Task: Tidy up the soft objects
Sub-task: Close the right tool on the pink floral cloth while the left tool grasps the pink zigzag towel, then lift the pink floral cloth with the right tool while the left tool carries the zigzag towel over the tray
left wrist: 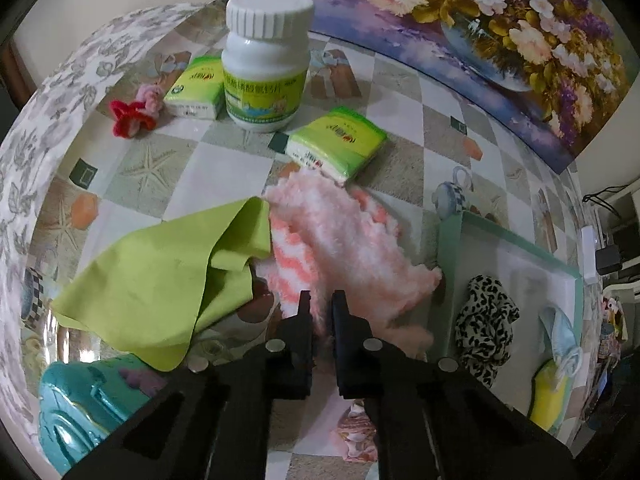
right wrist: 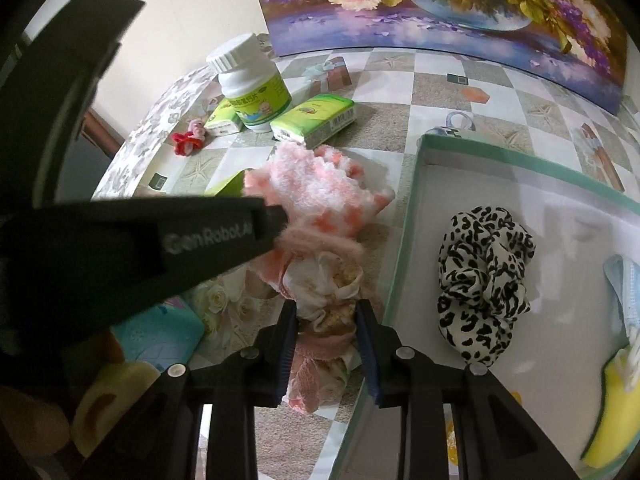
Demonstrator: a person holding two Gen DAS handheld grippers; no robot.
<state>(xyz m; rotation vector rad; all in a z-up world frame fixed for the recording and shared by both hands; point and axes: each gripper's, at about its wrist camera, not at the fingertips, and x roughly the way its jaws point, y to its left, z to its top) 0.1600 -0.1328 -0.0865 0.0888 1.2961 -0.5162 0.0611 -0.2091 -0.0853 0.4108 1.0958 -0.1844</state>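
A fluffy pink-and-white cloth [left wrist: 352, 240] lies crumpled on the checked table, with a lime green cloth [left wrist: 160, 280] overlapping its left side. My left gripper [left wrist: 322, 308] is shut on the near edge of the fluffy cloth; pink fluff shows between its narrow jaws. From the right wrist view the left gripper [right wrist: 276, 218] comes in from the left and pinches the same fluffy cloth [right wrist: 320, 196]. My right gripper [right wrist: 326, 306] is shut on a cream floral scrunchie [right wrist: 324, 280], just left of the mint-rimmed box [right wrist: 404, 240].
Inside the box lie a leopard-print scrunchie [right wrist: 484, 276], a light blue mask [right wrist: 624, 288] and a yellow sponge [right wrist: 616, 412]. Behind stand a white bottle [left wrist: 266, 64], two green tissue packs [left wrist: 336, 148] and a red hair tie [left wrist: 130, 118]. A teal item [left wrist: 84, 408] sits near left.
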